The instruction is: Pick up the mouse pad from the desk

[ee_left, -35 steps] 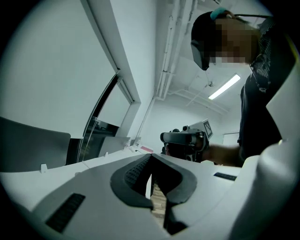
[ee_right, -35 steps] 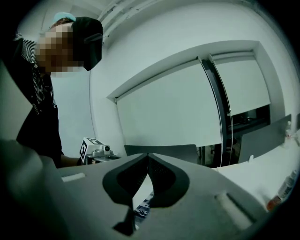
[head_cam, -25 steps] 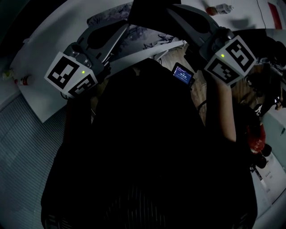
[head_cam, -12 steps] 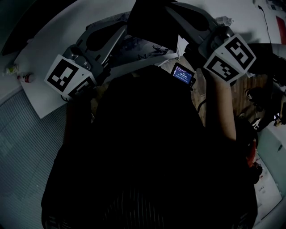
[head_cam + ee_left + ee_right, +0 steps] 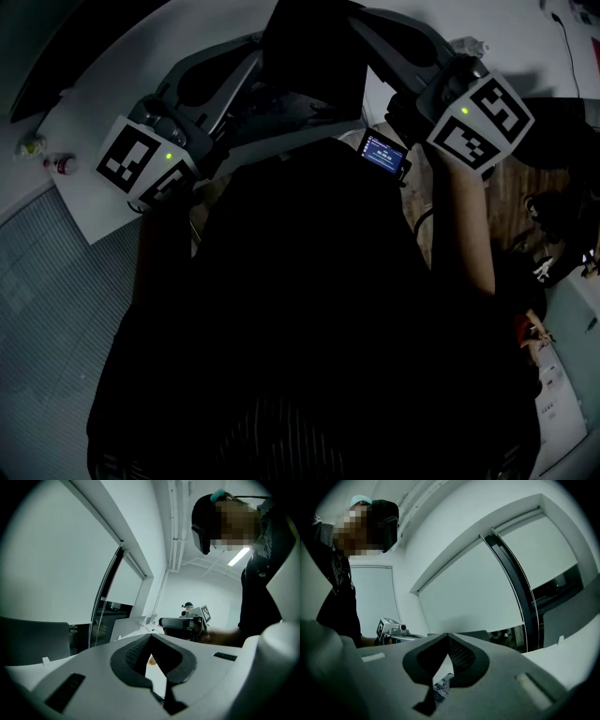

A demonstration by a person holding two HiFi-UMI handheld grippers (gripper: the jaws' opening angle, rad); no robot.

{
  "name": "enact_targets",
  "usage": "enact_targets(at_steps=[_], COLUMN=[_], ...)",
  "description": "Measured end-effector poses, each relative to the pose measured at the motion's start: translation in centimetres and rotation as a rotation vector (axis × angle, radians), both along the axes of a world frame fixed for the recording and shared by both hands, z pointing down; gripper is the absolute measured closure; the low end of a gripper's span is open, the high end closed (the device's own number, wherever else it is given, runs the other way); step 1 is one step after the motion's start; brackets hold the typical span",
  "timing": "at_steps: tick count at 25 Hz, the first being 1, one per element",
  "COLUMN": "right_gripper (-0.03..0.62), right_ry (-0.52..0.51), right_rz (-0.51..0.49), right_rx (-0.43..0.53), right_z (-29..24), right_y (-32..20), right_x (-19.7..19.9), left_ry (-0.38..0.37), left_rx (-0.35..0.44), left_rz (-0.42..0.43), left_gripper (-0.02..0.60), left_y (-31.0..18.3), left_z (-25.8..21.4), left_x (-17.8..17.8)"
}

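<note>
**Desk (image 5: 98, 117) below, both pairs of jaws closed**

White desktop spreads beneath two grippers held up in front of the person. The left gripper (image 5: 150, 636) has its jaws pressed tip to tip with nothing between them. The right gripper (image 5: 448, 635) is also fully closed and empty. The mouse pad (image 5: 441, 684), printed with an inky pattern, shows just below the right jaws, on the desk between both grippers.

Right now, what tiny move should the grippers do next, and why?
Probably open the jaws: left gripper and right gripper both look shut, apparently on nothing, and the patterned mouse pad shows beneath the right one.
</note>
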State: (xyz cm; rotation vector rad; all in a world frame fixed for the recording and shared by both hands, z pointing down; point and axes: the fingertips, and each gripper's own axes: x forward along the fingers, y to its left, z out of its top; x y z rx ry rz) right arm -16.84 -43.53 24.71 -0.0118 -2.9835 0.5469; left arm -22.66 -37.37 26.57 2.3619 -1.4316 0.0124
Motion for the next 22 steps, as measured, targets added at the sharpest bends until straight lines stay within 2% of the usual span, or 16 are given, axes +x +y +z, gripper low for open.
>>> enact_targets(at_steps=[6, 11, 15, 22], right_gripper=[0.591, 0.591, 0.591, 0.591], right_ry=[0.011, 0.022, 0.021, 0.067], right_rz=[-0.03, -0.053, -0.04, 0.038], right_rx=[-0.053, -0.084, -0.103, -0.105], right_z=[2.5, 4.1, 4.7, 5.5], right_y=[-1.5, -2.7, -3.1, -3.5], right_x=[1.9, 2.0, 2.0, 2.2], left_ry=[-0.004, 0.021, 0.025, 0.06], left_rx=[-0.049, -0.101, -0.13, -0.11], left_rz=[-0.041, -0.087, -0.065, 0.005], left_gripper=[0.574, 0.574, 0.574, 0.574], left_y=[-0.6, -0.5, -0.3, -1.3], left_z=[1.2, 2.0, 2.6, 3.0], left_x=[1.7, 1.3, 1.5, 1.1])
